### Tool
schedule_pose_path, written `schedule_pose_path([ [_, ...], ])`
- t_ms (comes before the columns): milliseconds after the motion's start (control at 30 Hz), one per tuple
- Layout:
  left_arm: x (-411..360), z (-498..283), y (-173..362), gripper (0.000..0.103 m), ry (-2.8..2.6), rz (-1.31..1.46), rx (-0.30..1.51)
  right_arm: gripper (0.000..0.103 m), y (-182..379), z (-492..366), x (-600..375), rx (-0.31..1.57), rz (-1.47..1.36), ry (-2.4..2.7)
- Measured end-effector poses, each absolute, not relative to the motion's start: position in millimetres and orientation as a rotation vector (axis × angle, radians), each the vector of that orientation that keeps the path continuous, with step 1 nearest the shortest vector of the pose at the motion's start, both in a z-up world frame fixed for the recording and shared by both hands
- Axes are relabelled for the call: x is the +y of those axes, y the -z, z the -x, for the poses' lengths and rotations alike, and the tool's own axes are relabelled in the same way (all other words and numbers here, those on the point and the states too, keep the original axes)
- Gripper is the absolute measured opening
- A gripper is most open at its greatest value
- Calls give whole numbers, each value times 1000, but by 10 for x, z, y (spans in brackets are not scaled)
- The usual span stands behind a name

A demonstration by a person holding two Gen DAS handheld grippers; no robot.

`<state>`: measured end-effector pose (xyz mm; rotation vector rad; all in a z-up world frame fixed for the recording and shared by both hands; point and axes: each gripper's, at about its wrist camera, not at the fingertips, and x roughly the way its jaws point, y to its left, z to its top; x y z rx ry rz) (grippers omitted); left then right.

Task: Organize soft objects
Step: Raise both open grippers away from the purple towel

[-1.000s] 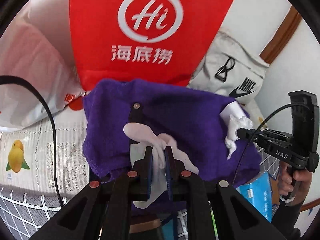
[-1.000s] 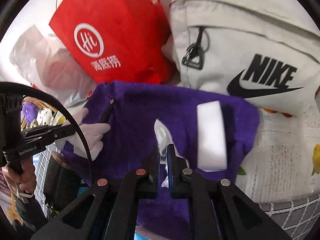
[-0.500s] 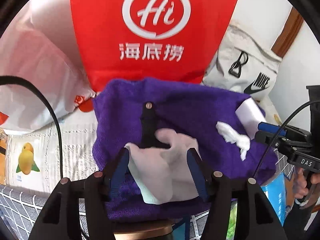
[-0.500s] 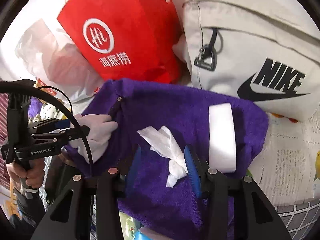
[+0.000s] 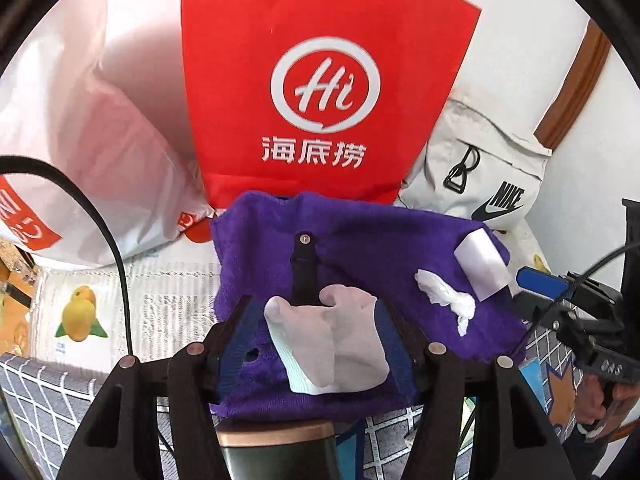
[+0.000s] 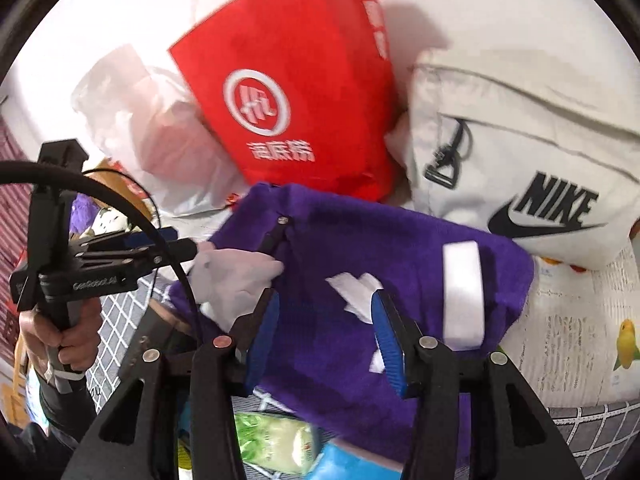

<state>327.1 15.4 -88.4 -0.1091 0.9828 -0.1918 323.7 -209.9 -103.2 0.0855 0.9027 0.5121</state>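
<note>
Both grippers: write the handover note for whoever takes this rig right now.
Left gripper: open, jaws either side of the white sock, not gripping.
Right gripper: open, above the crumpled tissue.
Sock, tissue and white sponge block all lie on the purple towel, beside a black strap.
Done: three soft items laid out on the towel.
Left: probably closing or folding the towel; your call.

Right view blurred; tissue (image 6: pixel 358 294) partly behind a blue pad; towel's (image 6: pixel 340 360) near edge hidden.
</note>
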Motion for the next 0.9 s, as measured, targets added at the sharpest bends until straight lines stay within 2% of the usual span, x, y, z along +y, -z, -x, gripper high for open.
schedule_pose_path([
  [133, 182, -3166, 719, 60, 187, 123, 941, 51, 905, -3077, -1968, 862, -72, -556],
  [233, 167, -3045, 550, 66, 184, 116, 893, 53, 790, -2954, -1923, 815, -62, -564],
  [300, 136, -2946, 430, 67, 173, 97, 861, 63, 719, -2880, -1929, 786, -52, -554],
  [433, 90, -2767, 232, 70, 172, 88, 809, 66, 581, -2784, -1986, 725, -25, -487],
  [500, 79, -2678, 138, 76, 180, 106, 792, 72, 501, -2723, -2036, 696, -11, -453],
  [667, 43, -2512, -21, 80, 179, 109, 757, 92, 304, -2620, -2208, 619, -16, -375],
  [900, 17, -2515, -9, 80, 181, 115, 786, 93, 255, -2659, -2345, 622, -23, -278],
])
